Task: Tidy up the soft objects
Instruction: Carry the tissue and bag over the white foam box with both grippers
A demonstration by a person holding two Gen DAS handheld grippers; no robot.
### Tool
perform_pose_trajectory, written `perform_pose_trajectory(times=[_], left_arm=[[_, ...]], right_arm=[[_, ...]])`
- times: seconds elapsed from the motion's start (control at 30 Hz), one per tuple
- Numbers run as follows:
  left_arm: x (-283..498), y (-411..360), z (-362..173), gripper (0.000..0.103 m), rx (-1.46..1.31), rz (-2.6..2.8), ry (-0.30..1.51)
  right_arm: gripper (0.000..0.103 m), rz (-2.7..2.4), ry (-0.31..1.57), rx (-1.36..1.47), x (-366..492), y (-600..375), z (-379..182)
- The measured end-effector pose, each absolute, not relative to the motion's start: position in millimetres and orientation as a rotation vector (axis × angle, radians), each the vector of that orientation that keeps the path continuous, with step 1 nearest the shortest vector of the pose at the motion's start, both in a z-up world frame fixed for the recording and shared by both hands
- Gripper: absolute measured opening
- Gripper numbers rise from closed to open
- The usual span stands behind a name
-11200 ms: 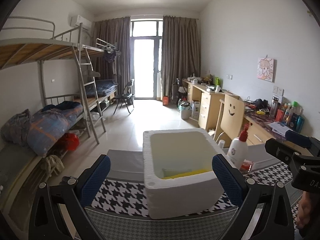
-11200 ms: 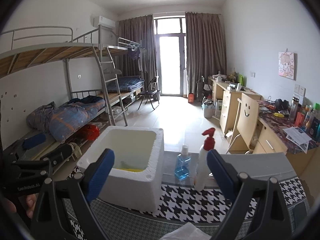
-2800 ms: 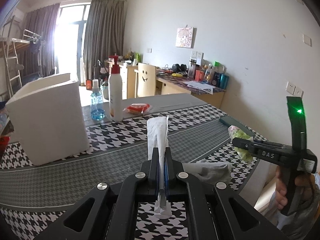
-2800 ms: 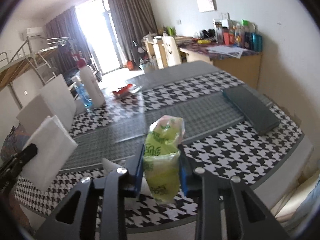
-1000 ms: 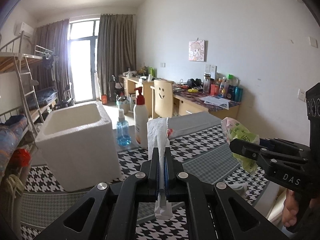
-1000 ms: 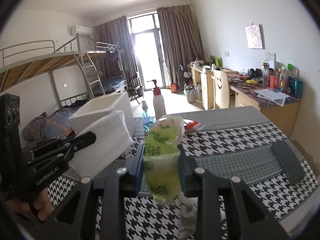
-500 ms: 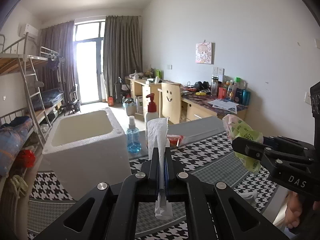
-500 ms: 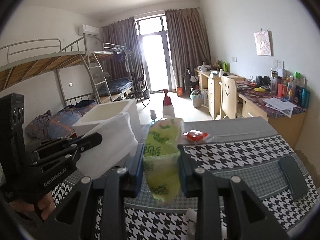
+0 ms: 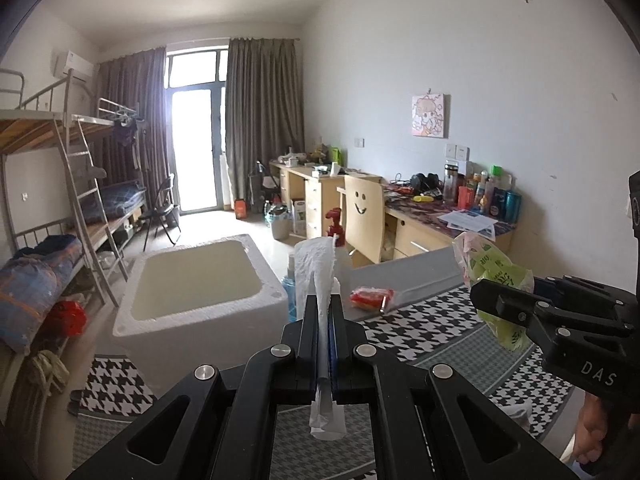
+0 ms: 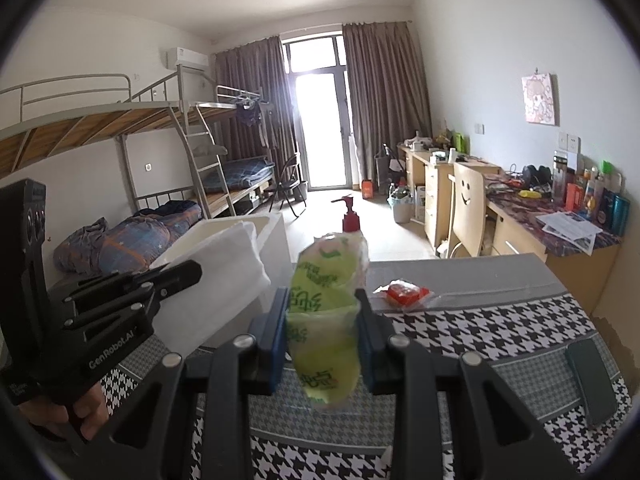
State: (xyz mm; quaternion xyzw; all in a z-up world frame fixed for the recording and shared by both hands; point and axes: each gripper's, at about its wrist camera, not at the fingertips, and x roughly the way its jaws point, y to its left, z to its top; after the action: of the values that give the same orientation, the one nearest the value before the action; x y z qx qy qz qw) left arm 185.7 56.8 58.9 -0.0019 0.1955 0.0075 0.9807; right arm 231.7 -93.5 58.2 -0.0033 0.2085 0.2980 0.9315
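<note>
At the bottom centre of the left wrist view the left gripper (image 9: 323, 320) is clenched on a folded white cloth (image 9: 316, 276), held on edge so its long axis runs up the frame, its top rising above the fingertips and its lower end poking out below them. In the right wrist view the right gripper (image 10: 322, 316) squeezes a green-printed plastic pack (image 10: 326, 312) between its blue pads (image 10: 279, 336); the pack stands upright, long axis vertical, its crumpled top pointing to the upper part of the frame. Both held things hang above the table (image 10: 480, 320) with its houndstooth cover. A dark flat case (image 10: 591, 384) lies at the lower right of that view, and a small red packet (image 10: 402, 293) sits just beyond the pack. Further back, at centre left of the left wrist view, the white foam box (image 9: 200, 300) stands open-topped, with a red-capped pump bottle (image 10: 352, 220) beside it. Bunk beds (image 9: 60, 208) line the far left wall.
</note>
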Motion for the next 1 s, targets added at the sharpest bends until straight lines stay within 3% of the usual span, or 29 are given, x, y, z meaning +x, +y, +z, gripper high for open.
perform_pose_trajectory(times=[1.0], left_arm=[[198, 98, 83, 0.004, -0.010, 0.146, 0.345]], right_arm=[[0.035, 0.707, 0.421, -0.046, 263, -48, 79]])
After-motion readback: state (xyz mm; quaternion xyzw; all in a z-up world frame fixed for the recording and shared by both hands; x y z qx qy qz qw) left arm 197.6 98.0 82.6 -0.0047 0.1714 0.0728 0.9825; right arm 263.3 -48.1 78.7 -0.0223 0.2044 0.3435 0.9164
